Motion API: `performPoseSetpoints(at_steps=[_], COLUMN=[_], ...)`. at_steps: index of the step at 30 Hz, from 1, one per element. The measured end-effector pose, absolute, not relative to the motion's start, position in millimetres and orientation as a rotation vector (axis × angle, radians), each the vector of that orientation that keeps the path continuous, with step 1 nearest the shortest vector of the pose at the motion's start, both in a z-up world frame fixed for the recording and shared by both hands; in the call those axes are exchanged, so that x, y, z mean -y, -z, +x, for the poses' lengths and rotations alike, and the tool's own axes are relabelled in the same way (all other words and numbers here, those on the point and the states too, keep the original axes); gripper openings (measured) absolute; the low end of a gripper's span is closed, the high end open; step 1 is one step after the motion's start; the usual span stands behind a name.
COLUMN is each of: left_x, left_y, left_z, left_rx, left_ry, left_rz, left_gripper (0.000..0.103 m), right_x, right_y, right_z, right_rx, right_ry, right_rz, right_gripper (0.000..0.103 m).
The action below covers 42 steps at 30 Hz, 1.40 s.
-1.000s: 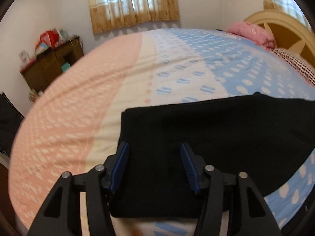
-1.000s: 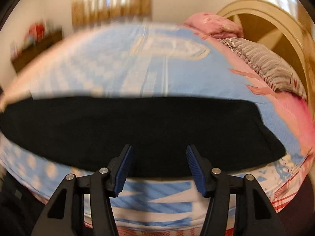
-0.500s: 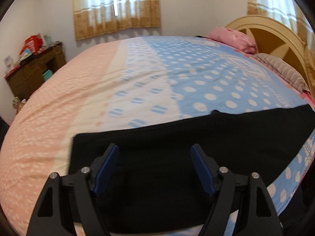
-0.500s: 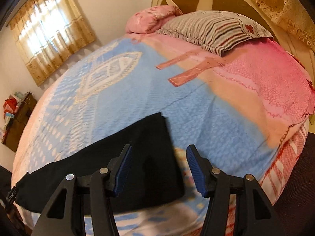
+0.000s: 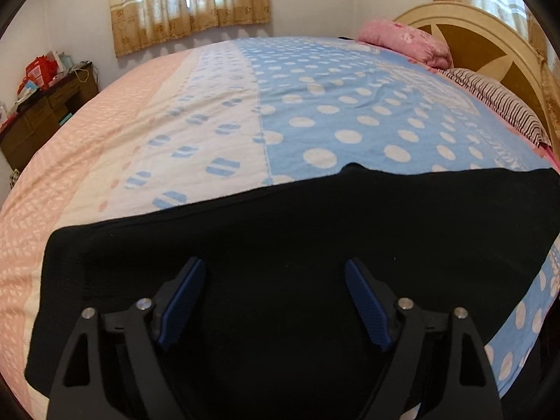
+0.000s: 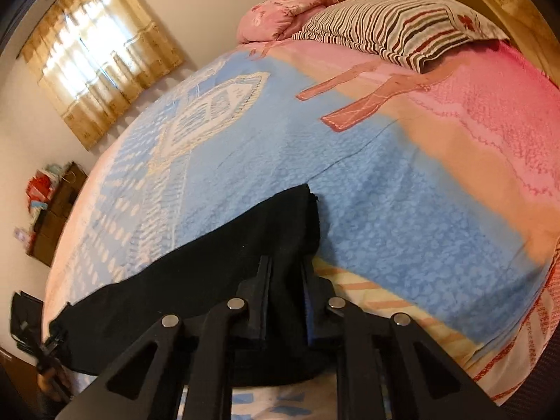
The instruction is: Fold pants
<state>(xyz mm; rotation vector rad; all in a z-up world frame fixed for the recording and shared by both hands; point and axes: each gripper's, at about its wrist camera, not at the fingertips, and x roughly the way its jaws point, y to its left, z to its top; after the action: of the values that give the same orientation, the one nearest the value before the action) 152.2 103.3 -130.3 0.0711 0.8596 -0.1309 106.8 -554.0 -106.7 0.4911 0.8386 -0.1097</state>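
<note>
On the near edge of the patterned bedspread point(image 5: 315, 112), flat black fabric pants point(image 5: 297, 245): right gripper point(image 6: 285, 269) has just closed, apparently pinching their right end; left gripper point(image 5: 274, 273), just spread, should clamp before lifting.

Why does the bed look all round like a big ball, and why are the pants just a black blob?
Left wrist view: the fisheye lens bulges the bed and darkens the corners; the black pants show almost no folds. Right wrist view: same bulge, tilted; the window glares white, the far-left dresser is smeared, and the pants stay featureless.
</note>
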Motion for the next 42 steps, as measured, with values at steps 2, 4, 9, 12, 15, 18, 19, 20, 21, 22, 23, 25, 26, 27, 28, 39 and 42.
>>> performPoseSetpoints(at_steps=[2, 4, 9, 12, 15, 18, 19, 20, 21, 22, 23, 25, 26, 27, 28, 39, 42], left_x=[-104, -104, -103, -103, -103, -97, -93, -89, -84, -78, -72, -61, -56, -49, -46, -2, 7], left_y=[130, 131, 131, 130, 128, 123, 121, 118, 116, 113, 110, 105, 102, 100, 99, 101, 105], left_z=[152, 152, 152, 153, 150, 145, 143, 140, 139, 138, 136, 136, 137, 138, 140, 144, 147], left_rx=[-0.862, -0.861, -0.858, -0.859, -0.858, -0.858, -0.856, -0.851, -0.847, -0.844, -0.841, -0.837, -0.838, -0.845, -0.851, -0.893, -0.914], left_ry=[0.131, 0.132, 0.13, 0.134, 0.149, 0.186, 0.206, 0.228, 0.245, 0.269, 0.296, 0.35, 0.379, 0.414, 0.433, 0.581, 0.611], left_rz=[0.064, 0.059, 0.05, 0.036, 0.022, 0.005, 0.001, -0.001, -0.001, 0.003, 0.007, -0.001, -0.011, -0.027, -0.04, -0.093, -0.113], left_gripper=[0.087, 0.088, 0.088, 0.088, 0.088, 0.088, 0.088, 0.088, 0.088, 0.088, 0.088, 0.088, 0.088, 0.088, 0.088, 0.088, 0.088], right_x=[549, 544, 526, 510, 487, 459, 446, 435, 423, 408, 391, 362, 345, 332, 318, 198, 192], right_y=[102, 98, 81, 67, 53, 41, 37, 34, 31, 27, 23, 21, 21, 23, 26, 123, 134], right_z=[106, 105, 102, 99, 96, 94, 94, 94, 95, 95, 96, 100, 103, 106, 111, 148, 144], right_rx=[-0.84, -0.836, -0.799, -0.78, -0.759, -0.745, -0.741, -0.736, -0.73, -0.722, -0.716, -0.71, -0.71, -0.713, -0.721, -0.939, -0.97], right_ry=[0.121, 0.129, 0.132, 0.127, 0.107, 0.065, 0.046, 0.029, 0.008, -0.021, -0.053, -0.104, -0.134, -0.154, -0.175, -0.352, -0.402], right_rz=[0.47, 0.452, 0.419, 0.381, 0.339, 0.31, 0.293, 0.279, 0.266, 0.252, 0.235, 0.211, 0.2, 0.193, 0.184, 0.025, 0.002], right_gripper=[0.014, 0.013, 0.013, 0.013, 0.012, 0.012, 0.012, 0.012, 0.012, 0.012, 0.012, 0.012, 0.012, 0.012, 0.012, 0.015, 0.029])
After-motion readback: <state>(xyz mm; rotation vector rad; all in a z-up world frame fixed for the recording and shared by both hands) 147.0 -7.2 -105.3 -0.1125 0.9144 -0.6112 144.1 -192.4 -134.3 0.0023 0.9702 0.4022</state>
